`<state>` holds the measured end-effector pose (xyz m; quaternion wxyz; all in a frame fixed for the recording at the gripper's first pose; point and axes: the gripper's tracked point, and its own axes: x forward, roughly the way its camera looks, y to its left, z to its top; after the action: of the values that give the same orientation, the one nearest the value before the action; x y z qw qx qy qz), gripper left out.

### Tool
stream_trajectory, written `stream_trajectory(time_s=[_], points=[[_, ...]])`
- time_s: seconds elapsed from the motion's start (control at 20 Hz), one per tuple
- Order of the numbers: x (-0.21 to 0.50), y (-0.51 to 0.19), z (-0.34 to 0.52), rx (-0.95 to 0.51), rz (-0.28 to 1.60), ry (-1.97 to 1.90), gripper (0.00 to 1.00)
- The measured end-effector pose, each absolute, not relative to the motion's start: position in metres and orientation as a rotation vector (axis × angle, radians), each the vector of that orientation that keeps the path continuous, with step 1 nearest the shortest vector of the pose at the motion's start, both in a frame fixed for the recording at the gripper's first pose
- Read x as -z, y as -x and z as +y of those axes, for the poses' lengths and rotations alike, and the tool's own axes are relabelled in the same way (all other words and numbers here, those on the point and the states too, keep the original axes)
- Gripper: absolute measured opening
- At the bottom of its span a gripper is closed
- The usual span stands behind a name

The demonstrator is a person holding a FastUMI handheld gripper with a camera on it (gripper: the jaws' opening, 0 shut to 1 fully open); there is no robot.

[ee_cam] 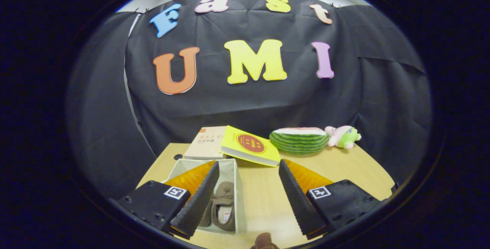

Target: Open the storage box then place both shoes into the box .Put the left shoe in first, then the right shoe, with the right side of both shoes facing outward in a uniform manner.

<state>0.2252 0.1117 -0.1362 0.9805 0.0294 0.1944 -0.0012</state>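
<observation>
gripper (245,195) spread wide, nothing between the fingers, hovering over the wooden table (344,164). open storage box (239,199) down to the left, half hidden behind the left finger (197,203), its near wall just inside the gap. one brown shoe (223,207) already lying in the box, long axis running roughly away from the gripper, toe end toward the far wall (probably the left shoe, given the task order, though hard to confirm from here).

second brown shoe (264,241) barely peeking in below, between the fingertips and nearer than them, just right of the box's near corner; too little visible to read its long axis or which side faces out. so the next target sits beneath and behind the open fingers, not ahead: likely calls for pulling back and tilting down before closing.

beyond the fingers, well apart from the box: two books (249,145), a watermelon-slice toy (299,140) and a small plush (342,136) along the table's far edge.
</observation>
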Motion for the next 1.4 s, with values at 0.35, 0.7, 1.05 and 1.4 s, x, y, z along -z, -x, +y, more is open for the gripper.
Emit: stream_trajectory(time_s=[0.35,0.7,1.05,1.4], points=[[0.058,-0.161,0.088,0.007,0.222,0.042,1.00],[0.029,-0.103,0.070,-0.013,0.114,0.057,1.00],[0.034,-0.064,0.060,-0.035,0.095,0.051,1.00],[0.041,-0.053,0.051,-0.060,0.065,-0.007,1.00]])
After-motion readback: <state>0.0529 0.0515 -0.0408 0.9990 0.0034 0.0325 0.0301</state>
